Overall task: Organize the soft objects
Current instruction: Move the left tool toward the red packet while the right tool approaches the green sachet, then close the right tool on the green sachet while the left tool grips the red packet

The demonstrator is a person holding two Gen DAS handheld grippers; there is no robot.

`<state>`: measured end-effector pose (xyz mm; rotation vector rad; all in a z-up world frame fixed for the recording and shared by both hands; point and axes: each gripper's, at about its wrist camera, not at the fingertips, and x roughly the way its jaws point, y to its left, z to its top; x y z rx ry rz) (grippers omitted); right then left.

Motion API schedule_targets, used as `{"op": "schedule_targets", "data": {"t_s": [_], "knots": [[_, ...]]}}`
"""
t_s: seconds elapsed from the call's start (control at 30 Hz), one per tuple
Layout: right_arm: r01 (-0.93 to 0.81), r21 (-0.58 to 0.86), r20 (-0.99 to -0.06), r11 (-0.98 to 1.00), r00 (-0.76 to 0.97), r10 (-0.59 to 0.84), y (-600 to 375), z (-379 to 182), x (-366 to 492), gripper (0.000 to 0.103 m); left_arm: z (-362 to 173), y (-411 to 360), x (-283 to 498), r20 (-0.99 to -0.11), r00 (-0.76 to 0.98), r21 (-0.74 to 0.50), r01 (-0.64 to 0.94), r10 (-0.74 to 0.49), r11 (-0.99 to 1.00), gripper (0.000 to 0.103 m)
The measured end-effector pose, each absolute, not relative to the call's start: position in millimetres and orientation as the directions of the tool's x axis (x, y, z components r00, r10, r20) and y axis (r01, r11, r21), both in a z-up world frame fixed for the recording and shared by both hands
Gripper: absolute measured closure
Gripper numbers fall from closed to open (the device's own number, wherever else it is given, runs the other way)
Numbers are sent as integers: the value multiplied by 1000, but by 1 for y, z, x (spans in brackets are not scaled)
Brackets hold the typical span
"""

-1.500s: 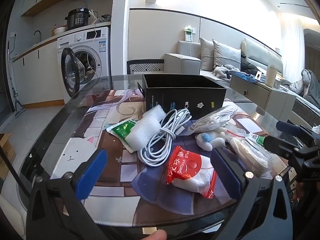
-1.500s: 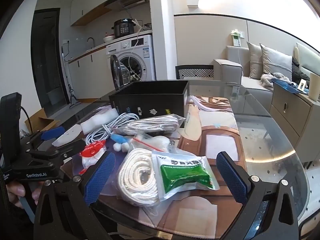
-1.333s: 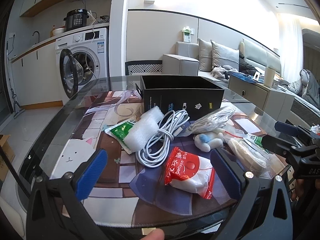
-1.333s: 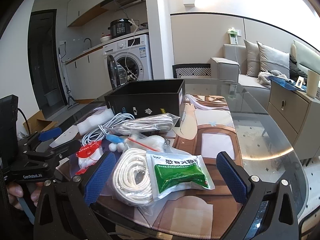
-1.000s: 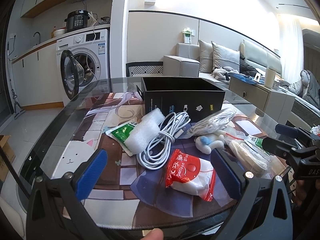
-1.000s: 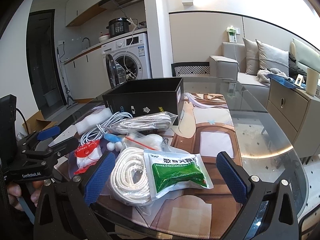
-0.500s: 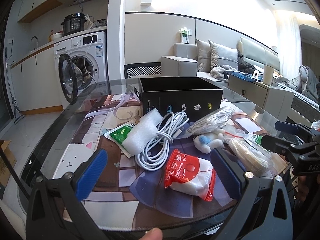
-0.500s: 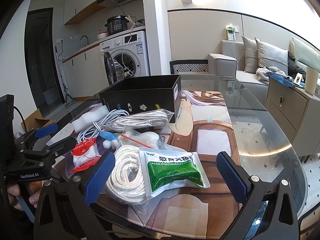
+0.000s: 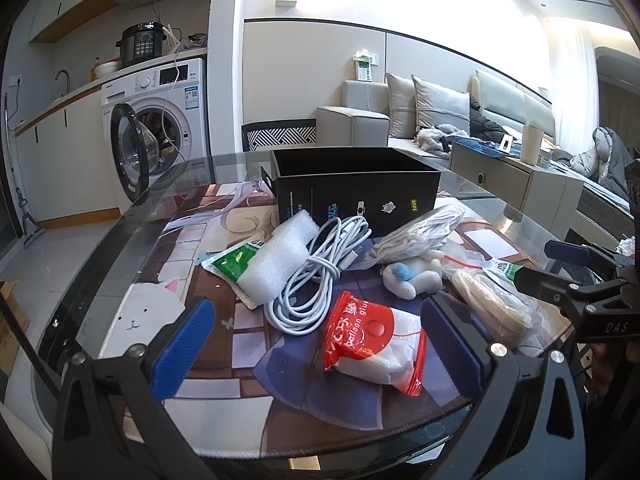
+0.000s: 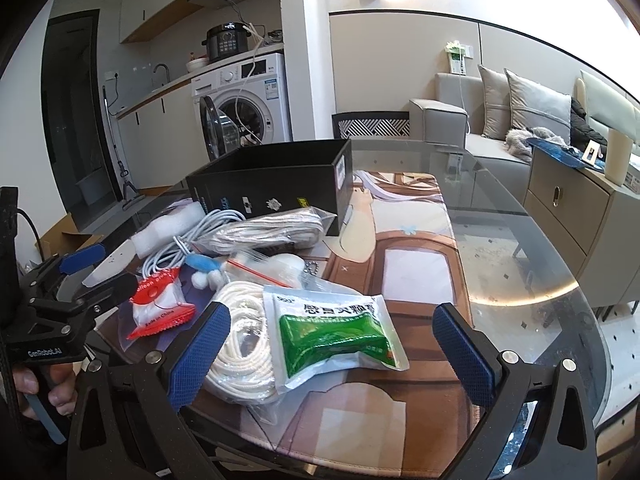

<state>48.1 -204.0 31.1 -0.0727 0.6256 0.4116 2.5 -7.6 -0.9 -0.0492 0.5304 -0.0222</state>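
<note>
A pile of soft objects lies on the round glass table in front of an open black box (image 9: 356, 188). In the left wrist view my open left gripper (image 9: 320, 344) frames a red and white balloon glue bag (image 9: 372, 340), with a white cable coil (image 9: 320, 272), white foam roll (image 9: 280, 256), green sachet (image 9: 232, 258) and small plush toy (image 9: 412, 276) beyond. In the right wrist view my open right gripper (image 10: 332, 352) frames a green sachet (image 10: 332, 336) lying on a bagged white rope (image 10: 244, 344). A bagged grey cord (image 10: 272, 232) lies near the box (image 10: 276, 180). Both grippers are empty.
A printed mat (image 10: 416, 268) covers the table's middle; bare glass (image 10: 528, 264) runs to the right edge. The left gripper (image 10: 80, 276) shows at the left of the right wrist view. A washing machine (image 9: 160, 120) with open door, a chair, sofa and cabinet stand beyond.
Both grippers have drifted slightly over the table's near edge and stay open. The objects have not moved.
</note>
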Motion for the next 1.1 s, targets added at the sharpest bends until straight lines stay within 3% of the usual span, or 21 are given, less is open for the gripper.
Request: {"op": "schedule_targets", "data": {"t_s": [0.4,0.53,0.7,1.1], "knots": [[-381,87,-626,921,698,347,-208,22,59,0,-3,-7,3,-542,840,-38,25,-42,999,0],[-390,109,-637,914,678,366,-208,19,62,1,-4,-10,3,-508,861,-14,30,-33,999,0],[-432,166,-655,886,624,427,-205,14,69,16,-5,-11,5,-505,862,1,34,-29,999,0],[-462,216,-645,860,593,481,-204,14,67,27,-5,-11,5,-505,862,-7,33,-32,999,0]]}}
